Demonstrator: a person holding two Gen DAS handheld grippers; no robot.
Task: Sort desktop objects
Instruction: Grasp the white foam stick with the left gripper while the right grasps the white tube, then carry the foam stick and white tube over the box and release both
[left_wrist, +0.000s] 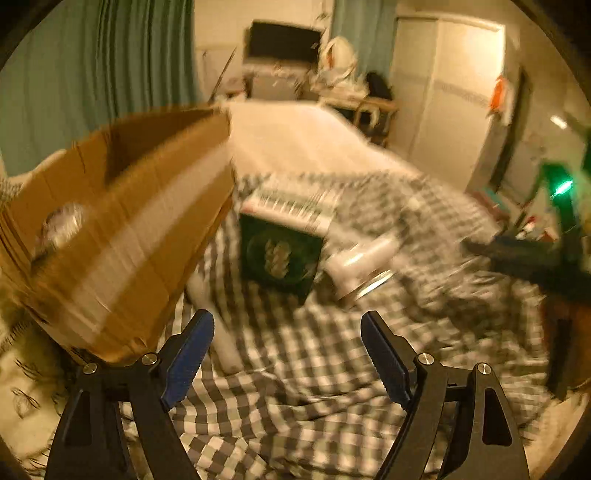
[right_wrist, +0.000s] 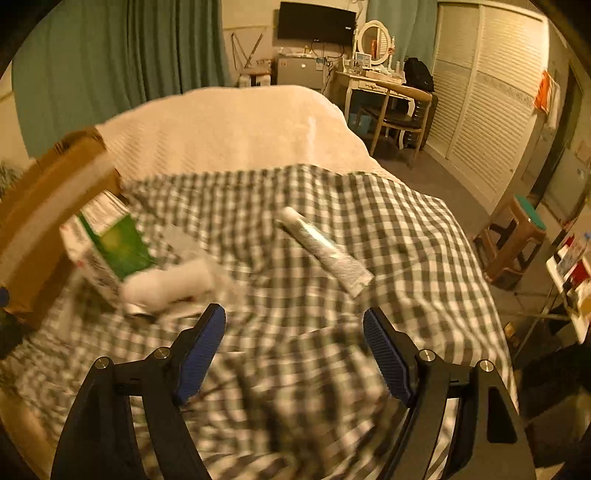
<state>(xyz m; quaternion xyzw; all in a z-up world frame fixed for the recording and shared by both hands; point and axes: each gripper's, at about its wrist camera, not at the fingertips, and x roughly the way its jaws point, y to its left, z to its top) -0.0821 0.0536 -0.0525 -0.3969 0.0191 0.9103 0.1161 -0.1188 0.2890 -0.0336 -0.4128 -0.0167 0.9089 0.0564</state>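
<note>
A brown cardboard box (left_wrist: 122, 229) stands on the checked cloth at the left, with a shiny round thing (left_wrist: 62, 225) inside. A green box (left_wrist: 280, 254) lies right of it, with a white bottle (left_wrist: 360, 258) beside it. My left gripper (left_wrist: 287, 354) is open and empty, just below these. In the right wrist view the cardboard box (right_wrist: 44, 218), green box (right_wrist: 107, 243) and white bottle (right_wrist: 170, 284) sit at the left, and a silver tube (right_wrist: 325, 251) lies ahead. My right gripper (right_wrist: 294, 347) is open and empty above the cloth.
The checked cloth (right_wrist: 332, 369) covers a bed with a white blanket (right_wrist: 236, 129) beyond. A stool (right_wrist: 517, 240) and a small table (right_wrist: 569, 280) stand right of the bed. The other gripper (left_wrist: 524, 258) shows dark at the right in the left wrist view.
</note>
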